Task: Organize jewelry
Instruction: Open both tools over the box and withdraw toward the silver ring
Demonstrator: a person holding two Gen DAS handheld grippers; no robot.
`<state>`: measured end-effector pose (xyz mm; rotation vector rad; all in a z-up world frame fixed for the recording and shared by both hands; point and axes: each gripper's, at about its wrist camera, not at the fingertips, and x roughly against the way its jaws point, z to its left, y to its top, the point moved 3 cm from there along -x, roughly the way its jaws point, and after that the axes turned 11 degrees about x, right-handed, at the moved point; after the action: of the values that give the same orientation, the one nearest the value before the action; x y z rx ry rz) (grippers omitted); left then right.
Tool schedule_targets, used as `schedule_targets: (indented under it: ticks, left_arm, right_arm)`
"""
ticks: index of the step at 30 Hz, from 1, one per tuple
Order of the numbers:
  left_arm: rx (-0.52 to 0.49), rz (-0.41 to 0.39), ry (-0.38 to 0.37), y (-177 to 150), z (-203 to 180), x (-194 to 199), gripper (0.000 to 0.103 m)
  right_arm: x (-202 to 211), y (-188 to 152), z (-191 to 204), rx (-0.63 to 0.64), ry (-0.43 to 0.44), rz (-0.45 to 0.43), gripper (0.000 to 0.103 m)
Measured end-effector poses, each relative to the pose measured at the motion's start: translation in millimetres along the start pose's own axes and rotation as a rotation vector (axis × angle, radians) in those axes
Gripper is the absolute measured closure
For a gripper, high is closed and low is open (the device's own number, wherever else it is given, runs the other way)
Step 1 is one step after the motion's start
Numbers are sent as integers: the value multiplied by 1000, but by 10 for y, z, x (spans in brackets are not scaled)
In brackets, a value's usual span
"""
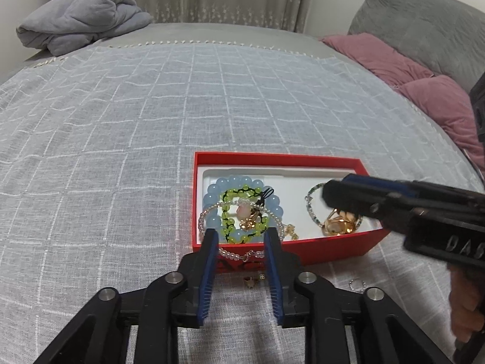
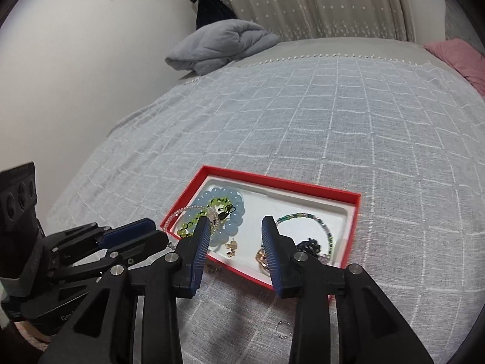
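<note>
Jewelry sorting, late stage: most pieces boxed, strays outstanding.

Red box point(image 1: 303, 250) on bed point(image 1: 121, 136) holds blue bead bracelet point(image 1: 212, 192), green bead bracelet point(image 1: 230, 227), gold ring point(image 1: 338, 226); clear bead strand point(image 1: 239, 254) drapes over its near wall. Small gold earring point(image 1: 251, 282) and silver ring point(image 1: 357, 283) lie on the cover just outside. Left gripper point(image 1: 241, 236) and right gripper point(image 2: 235, 224): jaws open, empty. Next, likely: lower onto a stray, pinch finely.
</note>
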<state>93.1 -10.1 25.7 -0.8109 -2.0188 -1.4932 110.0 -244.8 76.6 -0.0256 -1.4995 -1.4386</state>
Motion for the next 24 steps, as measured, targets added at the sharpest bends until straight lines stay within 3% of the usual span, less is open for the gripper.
schedule_targets:
  ticks: [9,11,16,20,24]
  left_arm:
    - [-41,-8,37,-111,-28,182,34]
    - [-48,-5,44,-154,-19,227,29]
    - [-68,14,55,-259,-12,288,23]
    - [-90,34,55,-357,-16,314,21]
    - [-102,44,62,-450,-17,303,13]
  right_arm:
    - [344,-121,10,14,-92,32,62]
    - [382,-173,35,34,-124,51,56]
    - [456,-320,99,65,-161,87,53]
    - [488,-428,100,57,-185,106,43]
    - [479,-548,102,49,-202,132,40]
